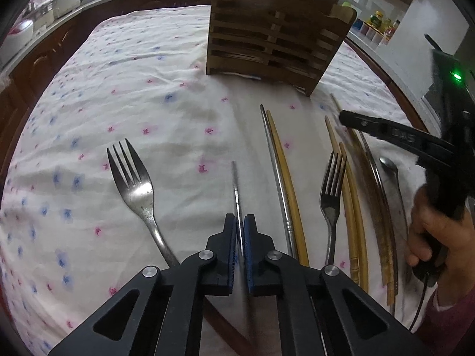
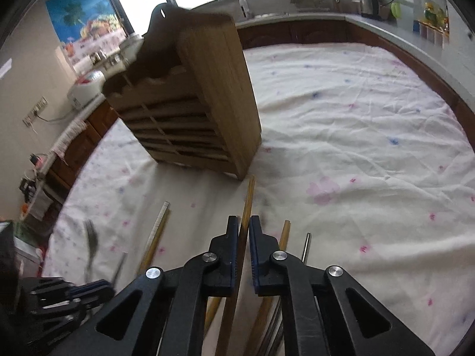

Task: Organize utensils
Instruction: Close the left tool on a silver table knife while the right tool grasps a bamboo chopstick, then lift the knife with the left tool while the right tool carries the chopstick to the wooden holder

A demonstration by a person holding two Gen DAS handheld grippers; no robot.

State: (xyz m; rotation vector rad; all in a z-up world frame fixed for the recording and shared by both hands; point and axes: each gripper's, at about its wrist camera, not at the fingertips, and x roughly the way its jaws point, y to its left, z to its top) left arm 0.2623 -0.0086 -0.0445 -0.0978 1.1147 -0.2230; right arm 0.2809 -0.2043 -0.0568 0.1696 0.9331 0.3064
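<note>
Nearest in the left wrist view: left hand-held gripper (image 1: pixel 240 231), pads pressed onto a thin metal chopstick (image 1: pixel 234 178) that juts forward past the tips, lifted and slightly blurred above the cloth. Just left of it, a steel fork (image 1: pixel 133 184) flat on the floral tablecloth (image 1: pixel 118 89), tines pointing away. Just right, a metal chopstick paired with a yellow chopstick (image 1: pixel 285 172), side by side and touching along their length. Further right, a second fork (image 1: pixel 331 190), then two more yellow chopsticks (image 1: pixel 351 207), a dark mottled pair (image 1: pixel 377 201) and a spoon (image 1: pixel 390 166), all lying roughly parallel. At the right edge, a hand (image 1: pixel 424 231) wrapped round the right hand-held gripper's black handle.

Nearest in the right wrist view: right hand-held gripper (image 2: pixel 244 231), jaws closed on a brown wooden chopstick (image 2: pixel 248 195) whose far tip reaches toward the base of the holder. Beside the right finger, another wooden chopstick (image 2: pixel 283 234) and a thin metal tip (image 2: pixel 305 246) on the cloth; to the left, a metal-and-wood pair (image 2: pixel 158 225). Low left, blurred, the other gripper's blue pads.

Farther off, near the table's middle: wooden slatted utensil holder (image 1: pixel 267 38), upright, well beyond both grippers' tips. Beyond the table, a kitchen counter (image 2: pixel 386 26) with a kettle (image 2: pixel 368 0).
</note>
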